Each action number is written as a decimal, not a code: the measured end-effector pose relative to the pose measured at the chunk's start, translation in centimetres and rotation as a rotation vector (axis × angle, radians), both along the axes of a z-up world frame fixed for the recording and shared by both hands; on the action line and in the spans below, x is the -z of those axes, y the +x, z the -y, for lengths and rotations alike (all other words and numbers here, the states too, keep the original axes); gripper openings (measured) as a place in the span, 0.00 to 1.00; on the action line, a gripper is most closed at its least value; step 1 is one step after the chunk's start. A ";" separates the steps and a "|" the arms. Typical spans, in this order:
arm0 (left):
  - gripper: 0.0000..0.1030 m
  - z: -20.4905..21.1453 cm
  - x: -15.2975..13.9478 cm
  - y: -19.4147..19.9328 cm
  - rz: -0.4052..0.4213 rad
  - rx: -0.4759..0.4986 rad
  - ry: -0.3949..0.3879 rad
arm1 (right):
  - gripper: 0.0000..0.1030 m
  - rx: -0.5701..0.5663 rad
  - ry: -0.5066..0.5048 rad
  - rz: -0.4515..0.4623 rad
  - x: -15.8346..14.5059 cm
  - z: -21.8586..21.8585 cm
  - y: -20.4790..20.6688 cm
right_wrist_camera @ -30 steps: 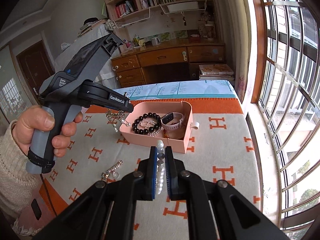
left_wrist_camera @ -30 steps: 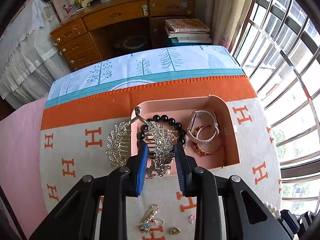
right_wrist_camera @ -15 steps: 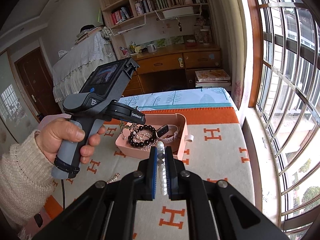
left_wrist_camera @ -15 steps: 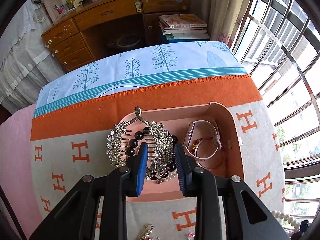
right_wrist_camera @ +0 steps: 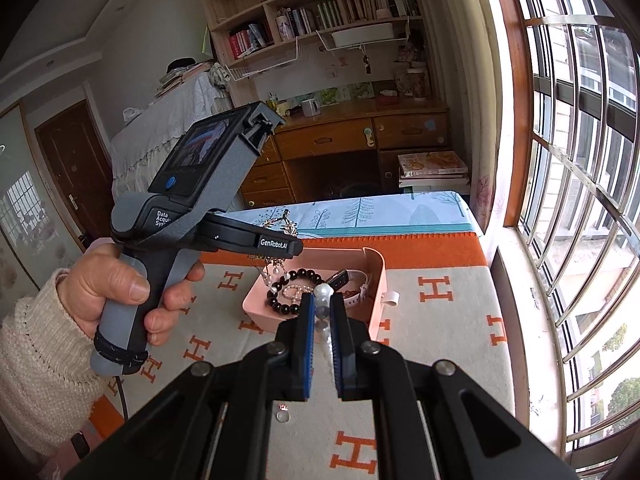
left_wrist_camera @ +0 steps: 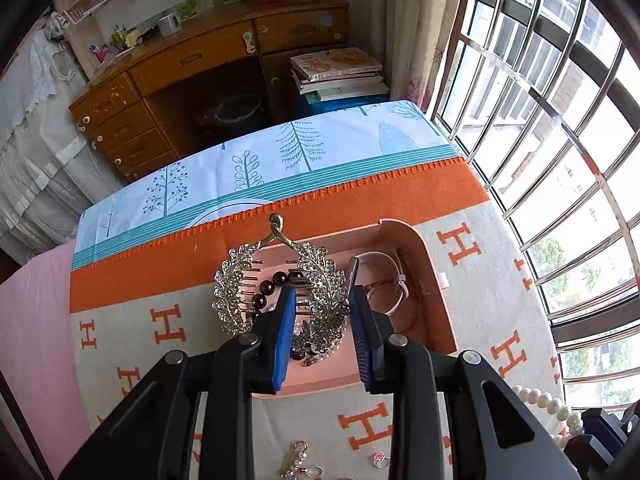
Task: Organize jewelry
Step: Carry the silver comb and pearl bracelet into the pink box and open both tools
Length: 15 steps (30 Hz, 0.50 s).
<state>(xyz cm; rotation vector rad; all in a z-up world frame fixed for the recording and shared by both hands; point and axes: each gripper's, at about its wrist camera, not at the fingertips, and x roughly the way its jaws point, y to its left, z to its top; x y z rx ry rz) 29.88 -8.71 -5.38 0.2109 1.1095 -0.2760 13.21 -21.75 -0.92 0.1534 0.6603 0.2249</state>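
My left gripper point(left_wrist_camera: 322, 300) is shut on a silver leaf-shaped rhinestone hair comb point(left_wrist_camera: 320, 292) and holds it in the air over the pink jewelry box point(left_wrist_camera: 432, 264). The comb also shows in the right wrist view point(right_wrist_camera: 276, 226) under the left gripper's body point(right_wrist_camera: 240, 236). The box point(right_wrist_camera: 378, 280) holds a black bead bracelet point(right_wrist_camera: 298, 276), a pink-strapped watch point(left_wrist_camera: 384, 280) and a small pearl piece. My right gripper point(right_wrist_camera: 322, 308) is shut on a white pearl strand point(right_wrist_camera: 323, 292), raised in front of the box. The strand also shows in the left wrist view point(left_wrist_camera: 548, 404).
The cream blanket with orange H marks point(left_wrist_camera: 472, 248) covers the table. A pearl pin point(left_wrist_camera: 294, 460) and a small ring point(left_wrist_camera: 380, 460) lie near the front edge. A small clear stone point(right_wrist_camera: 283, 416) lies on the blanket. Window bars point(left_wrist_camera: 560, 120) stand on the right, a wooden desk point(left_wrist_camera: 208, 60) behind.
My left gripper has lifted the hair comb and carried it forward over the box. My right gripper has risen a little with the pearl strand.
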 end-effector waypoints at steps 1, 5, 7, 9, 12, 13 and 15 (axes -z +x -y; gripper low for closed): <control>0.24 0.1 0.4 0.1 -0.005 -0.001 0.008 | 0.07 0.000 -0.001 0.000 0.0 -0.1 0.1; 0.25 -0.1 3.0 0.7 -0.043 -0.020 0.041 | 0.07 -0.002 -0.001 -0.002 -0.1 -0.2 0.3; 0.25 -0.4 4.5 1.0 -0.060 -0.035 0.066 | 0.07 0.001 -0.001 -0.003 -0.1 -0.1 0.5; 0.27 -0.7 5.7 1.2 -0.078 -0.044 0.082 | 0.07 0.001 -0.002 -0.001 -0.3 -0.1 0.6; 0.41 -1.1 6.1 0.8 -0.063 -0.046 0.092 | 0.07 -0.004 -0.003 -0.001 -0.4 -0.1 1.0; 0.46 -1.3 5.8 0.5 -0.046 -0.047 0.092 | 0.07 -0.005 -0.003 -0.003 -0.5 -0.1 1.4; 0.50 -1.8 5.1 -0.1 -0.016 -0.048 0.077 | 0.07 -0.007 -0.001 -0.011 -0.6 -0.1 2.3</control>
